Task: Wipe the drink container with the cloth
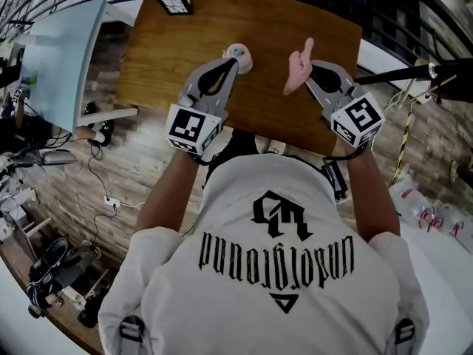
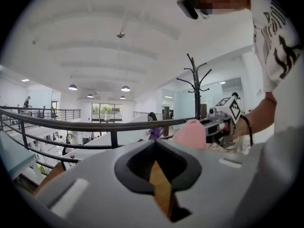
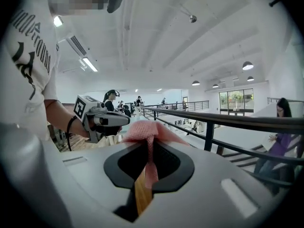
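Observation:
The drink container (image 1: 238,52) is a small pale round thing on the wooden table (image 1: 170,58), seen from above right at the tip of my left gripper (image 1: 235,61). That gripper (image 2: 155,144) is raised and roughly level, its jaws shut with nothing between them. The left gripper view does not show the container. My right gripper (image 1: 309,66) is shut on a pink cloth (image 1: 298,69), which bunches above its jaws (image 3: 145,129) and hangs down between them. The cloth (image 2: 190,133) also shows in the left gripper view, to the right of my left gripper.
A small black-framed item (image 1: 174,2) lies at the table's far left corner. A pale blue panel (image 1: 66,58) stands left of the table, with cables on the floor below it. A black railing (image 2: 71,124) and a coat stand (image 2: 195,89) are beyond the table.

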`<act>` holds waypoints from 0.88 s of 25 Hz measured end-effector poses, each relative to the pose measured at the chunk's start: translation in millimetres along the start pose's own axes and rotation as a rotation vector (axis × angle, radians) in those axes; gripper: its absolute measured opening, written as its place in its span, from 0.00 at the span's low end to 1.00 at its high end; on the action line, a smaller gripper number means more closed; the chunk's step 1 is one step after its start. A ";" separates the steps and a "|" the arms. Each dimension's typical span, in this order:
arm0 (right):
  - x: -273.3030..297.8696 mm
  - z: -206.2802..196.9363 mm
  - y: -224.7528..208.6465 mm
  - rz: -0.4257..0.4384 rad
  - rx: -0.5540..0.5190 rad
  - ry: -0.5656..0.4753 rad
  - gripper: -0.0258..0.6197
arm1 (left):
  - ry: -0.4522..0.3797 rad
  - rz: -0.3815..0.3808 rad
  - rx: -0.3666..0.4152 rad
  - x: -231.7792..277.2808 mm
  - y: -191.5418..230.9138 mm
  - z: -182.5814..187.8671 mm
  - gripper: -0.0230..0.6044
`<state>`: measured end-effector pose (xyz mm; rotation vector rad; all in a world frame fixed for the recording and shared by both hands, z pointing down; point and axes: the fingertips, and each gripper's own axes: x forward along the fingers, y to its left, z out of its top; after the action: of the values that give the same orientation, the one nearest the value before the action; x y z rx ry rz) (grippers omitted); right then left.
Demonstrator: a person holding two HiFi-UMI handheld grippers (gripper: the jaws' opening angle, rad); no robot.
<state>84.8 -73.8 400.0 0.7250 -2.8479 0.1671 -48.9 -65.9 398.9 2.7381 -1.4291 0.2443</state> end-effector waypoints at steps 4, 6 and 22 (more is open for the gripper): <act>-29.6 20.4 6.4 -0.005 -0.028 -0.039 0.07 | -0.026 0.030 -0.013 -21.4 -20.2 24.1 0.11; -44.8 26.3 10.2 -0.003 -0.032 -0.053 0.07 | -0.037 0.036 -0.024 -29.2 -34.5 33.2 0.11; -69.9 52.8 77.7 0.025 -0.059 -0.086 0.07 | -0.077 0.021 -0.048 -107.9 -62.1 63.9 0.11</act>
<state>98.7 18.0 328.7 0.7013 -2.9303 0.0570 -51.1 50.2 320.9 2.7238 -1.4621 0.1051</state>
